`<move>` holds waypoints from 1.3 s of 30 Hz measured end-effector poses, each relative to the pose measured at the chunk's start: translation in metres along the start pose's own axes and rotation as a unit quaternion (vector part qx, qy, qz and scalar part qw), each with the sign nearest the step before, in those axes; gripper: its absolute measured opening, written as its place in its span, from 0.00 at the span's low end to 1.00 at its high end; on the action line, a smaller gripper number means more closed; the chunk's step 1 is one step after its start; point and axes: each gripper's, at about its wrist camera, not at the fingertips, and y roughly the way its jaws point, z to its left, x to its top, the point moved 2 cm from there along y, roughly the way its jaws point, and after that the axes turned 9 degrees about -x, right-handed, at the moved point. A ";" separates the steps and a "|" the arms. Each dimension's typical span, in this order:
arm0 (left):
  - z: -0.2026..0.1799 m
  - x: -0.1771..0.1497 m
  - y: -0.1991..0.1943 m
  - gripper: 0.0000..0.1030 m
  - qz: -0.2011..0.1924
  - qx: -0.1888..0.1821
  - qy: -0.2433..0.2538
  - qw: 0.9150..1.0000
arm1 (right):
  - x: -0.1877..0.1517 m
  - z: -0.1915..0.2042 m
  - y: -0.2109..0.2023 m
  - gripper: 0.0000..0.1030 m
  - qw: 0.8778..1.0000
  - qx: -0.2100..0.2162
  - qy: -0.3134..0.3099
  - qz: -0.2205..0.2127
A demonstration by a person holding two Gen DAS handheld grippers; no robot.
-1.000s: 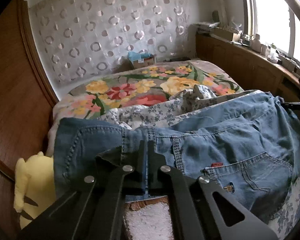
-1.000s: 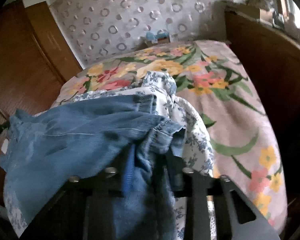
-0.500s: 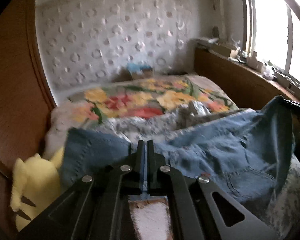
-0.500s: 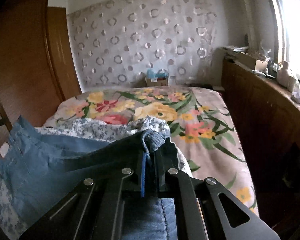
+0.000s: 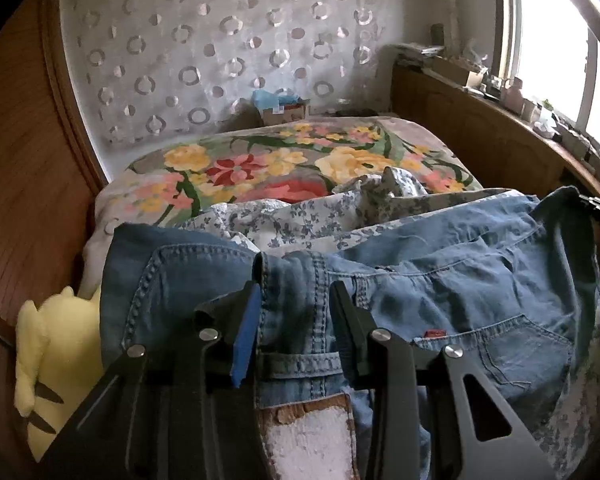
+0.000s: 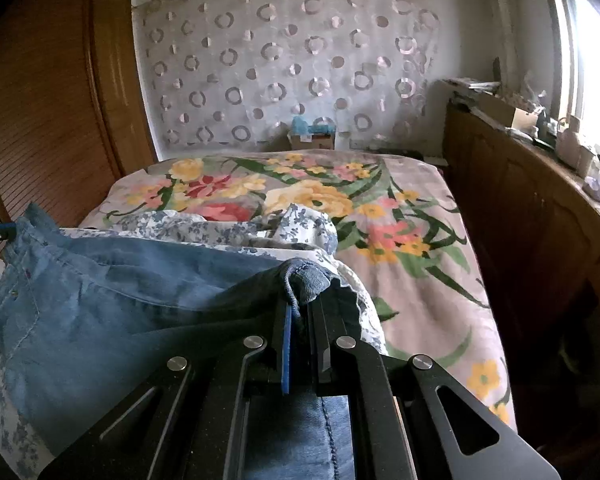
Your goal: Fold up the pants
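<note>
From the left wrist view, the left claw (image 5: 296,300) was opening, its jaws standing apart on either side of the waistband of the jeans (image 5: 460,280), with the denim between them but the pads no longer pinching it. The jeans lay spread across the near end of the bed (image 5: 284,168), on top of a blue-flowered sheet (image 5: 284,220), back pocket and red tab facing up on the right side. A yellow plush toy (image 5: 48,360) sat low on the left, beside the bed. At the far right edge the denim rose toward the other claw, barely in frame.

Over to the right wrist view: the right claw (image 6: 300,320) was clenched tight on a hem or edge of the jeans (image 6: 120,280), a roll of denim bunching up just above its tips. The rest of the fabric draped away to the left over the flowered sheet (image 6: 228,228), and the floral bedspread (image 6: 420,280) ran on beyond.

My read on handling: this denim is soft and limp but fairly weighty, so it will sag and drag from any single hold. The thick stitched bands, waistband and hem, look like the surest places to pinch; the thin middle would likely slip and crumple.
</note>
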 end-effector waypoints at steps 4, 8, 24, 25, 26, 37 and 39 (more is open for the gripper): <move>-0.004 -0.003 0.000 0.05 -0.001 0.004 0.013 1.000 | -0.001 -0.002 -0.008 0.06 1.000 -0.001 0.001 -0.004; -0.002 0.001 -0.019 0.05 -0.038 0.012 0.005 0.999 | -0.001 -0.007 -0.020 0.06 1.000 -0.013 0.011 -0.024; 0.026 0.031 -0.010 0.06 -0.059 0.004 -0.039 0.998 | 0.036 0.023 0.016 0.06 0.997 -0.070 0.004 -0.010; 0.024 0.028 -0.010 0.08 -0.055 0.003 -0.035 0.998 | 0.032 0.027 0.021 0.06 0.997 -0.072 0.005 0.000; 0.022 0.026 -0.011 0.13 -0.052 0.005 -0.030 0.998 | 0.032 0.029 0.023 0.07 0.997 -0.072 0.006 0.005; -0.005 0.008 -0.055 0.51 -0.061 -0.010 -0.006 0.998 | 0.016 0.021 -0.009 0.45 0.998 -0.051 0.036 0.014; -0.012 0.004 -0.061 0.58 -0.063 -0.013 -0.005 0.998 | 0.014 0.016 -0.019 0.45 0.998 -0.042 0.042 0.011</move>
